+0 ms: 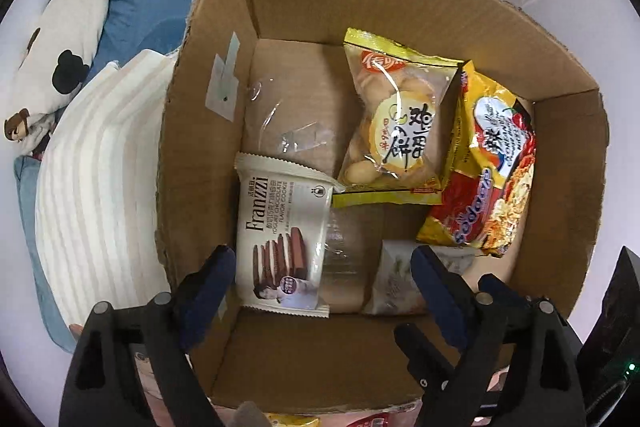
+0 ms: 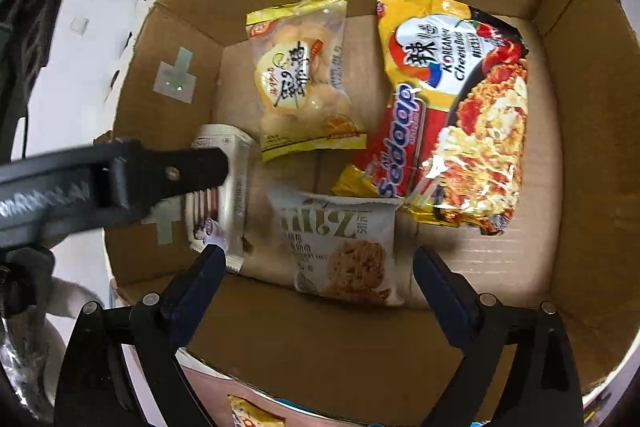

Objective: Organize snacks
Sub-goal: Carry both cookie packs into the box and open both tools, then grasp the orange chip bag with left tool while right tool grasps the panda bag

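Open cardboard box (image 1: 400,7) holds four snack packs: Sedaap noodle packet (image 2: 452,107) against the right wall, yellow egg-biscuit bag (image 2: 304,79) just left of it and overlapping its edge, grey oat-cookie pack (image 2: 340,247) near the front, and white Franzzi cookie pack (image 1: 280,235) at the front left. Left gripper (image 1: 322,265) hangs over the Franzzi pack, jaws spread, nothing held. Right gripper (image 2: 316,267) hangs over the oat-cookie pack, jaws spread and empty.
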`<act>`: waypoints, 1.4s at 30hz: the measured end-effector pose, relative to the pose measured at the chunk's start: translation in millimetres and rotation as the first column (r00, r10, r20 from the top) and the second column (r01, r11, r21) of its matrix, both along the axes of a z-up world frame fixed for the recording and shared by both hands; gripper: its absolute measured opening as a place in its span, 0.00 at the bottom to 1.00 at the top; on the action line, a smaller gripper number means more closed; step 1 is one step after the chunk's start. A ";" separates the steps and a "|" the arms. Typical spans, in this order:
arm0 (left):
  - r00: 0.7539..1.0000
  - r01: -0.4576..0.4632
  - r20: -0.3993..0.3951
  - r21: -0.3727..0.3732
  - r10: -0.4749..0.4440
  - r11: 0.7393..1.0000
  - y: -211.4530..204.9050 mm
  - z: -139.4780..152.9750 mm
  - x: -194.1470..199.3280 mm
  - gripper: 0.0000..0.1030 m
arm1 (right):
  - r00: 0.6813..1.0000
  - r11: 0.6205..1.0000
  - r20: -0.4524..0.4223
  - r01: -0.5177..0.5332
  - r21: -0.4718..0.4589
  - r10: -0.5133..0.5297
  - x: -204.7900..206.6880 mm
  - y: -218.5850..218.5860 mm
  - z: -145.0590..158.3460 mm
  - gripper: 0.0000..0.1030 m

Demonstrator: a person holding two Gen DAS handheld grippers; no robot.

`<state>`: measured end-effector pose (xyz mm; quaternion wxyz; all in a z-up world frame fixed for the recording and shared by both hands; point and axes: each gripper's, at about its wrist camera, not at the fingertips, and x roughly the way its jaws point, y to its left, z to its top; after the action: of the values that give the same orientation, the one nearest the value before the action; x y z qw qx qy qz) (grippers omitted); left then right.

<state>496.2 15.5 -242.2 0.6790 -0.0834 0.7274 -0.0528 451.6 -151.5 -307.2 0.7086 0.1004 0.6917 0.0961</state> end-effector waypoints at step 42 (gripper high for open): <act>0.838 -0.047 0.546 0.104 -0.017 0.993 -22.8 120.8 -217.2 0.87 | 0.920 0.984 0.373 0.159 -0.078 -0.119 -193.5 -85.1 126.7 0.94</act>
<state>279.0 -7.3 -121.4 0.8621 -0.0321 0.5050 -0.0278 258.1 -236.5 -180.5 0.8346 0.0916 0.5426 0.0256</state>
